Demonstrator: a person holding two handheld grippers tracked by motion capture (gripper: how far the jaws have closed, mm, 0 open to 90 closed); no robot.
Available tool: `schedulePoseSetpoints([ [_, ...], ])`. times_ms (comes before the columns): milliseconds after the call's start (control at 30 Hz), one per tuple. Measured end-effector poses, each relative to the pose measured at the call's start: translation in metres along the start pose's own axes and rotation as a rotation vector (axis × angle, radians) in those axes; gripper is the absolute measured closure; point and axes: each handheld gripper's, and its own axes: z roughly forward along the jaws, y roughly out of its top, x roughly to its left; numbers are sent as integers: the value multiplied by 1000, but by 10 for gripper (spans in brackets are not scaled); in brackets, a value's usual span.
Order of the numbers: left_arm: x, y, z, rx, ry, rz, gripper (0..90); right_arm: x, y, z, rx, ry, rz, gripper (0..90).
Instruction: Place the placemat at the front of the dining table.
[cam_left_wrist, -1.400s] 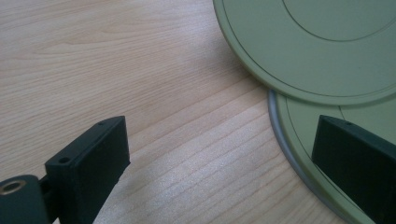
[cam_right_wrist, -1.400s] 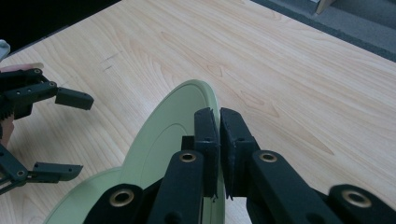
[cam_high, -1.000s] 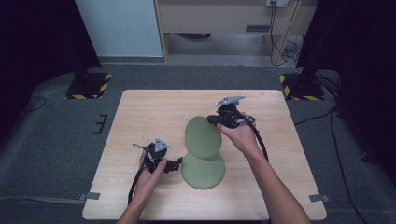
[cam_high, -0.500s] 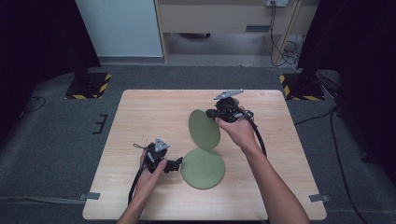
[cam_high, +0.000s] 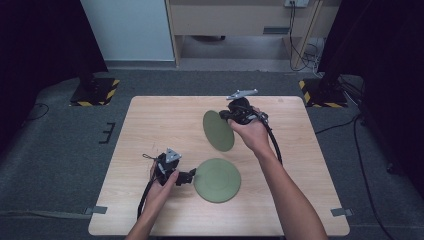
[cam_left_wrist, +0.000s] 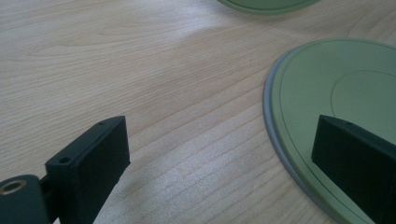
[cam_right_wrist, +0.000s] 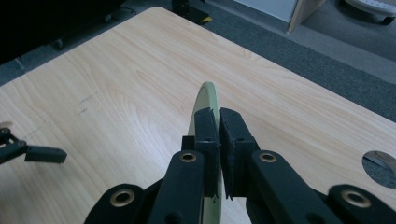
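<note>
Your right gripper (cam_high: 226, 116) pinches a green plate (cam_high: 218, 130) by its rim, and in the right gripper view the two black jaws are pressed together on the plate (cam_right_wrist: 201, 100), which stands on edge and runs straight ahead of the pads, clear above the wooden table (cam_high: 150, 125). Your left gripper (cam_high: 192, 175) sits low near the table's front, jaws spread wide and gripping nothing. A second green plate (cam_high: 217, 180) lies flat on the wood. In the left gripper view its rim (cam_left_wrist: 299, 154) passes under the right-hand jaw, while the other jaw hangs over bare wood; whether that jaw touches the plate cannot be told.

The job in hand looks like carrying the lifted plate away from the flat one and setting it down by itself. To do it well, keep the pinch firm, because only a narrow strip of rim sits between the pads and a plate held on edge can swing. Tip it toward flat gradually. Lower the far edge onto open wood first, well apart from the flat plate, and only then let the jaws part. Hold the left gripper steady so that the flat plate does not slide.

No brand, label or writing can be read on either plate, the grippers or the table.
</note>
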Motion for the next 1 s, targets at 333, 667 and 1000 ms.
schedulePoseSetpoints([
  [333, 1, 0, -2, -6, -5, -11, 34, 1, 15, 23, -12, -38, 15, 867],
  [667, 3, 0, -4, -17, -12, -22, 34, 3, 28, 46, -16, -57, 27, 867],
  [1000, 5, 1, -8, -25, -12, -30, 35, 13, 46, 58, -49, -54, 34, 867],
])
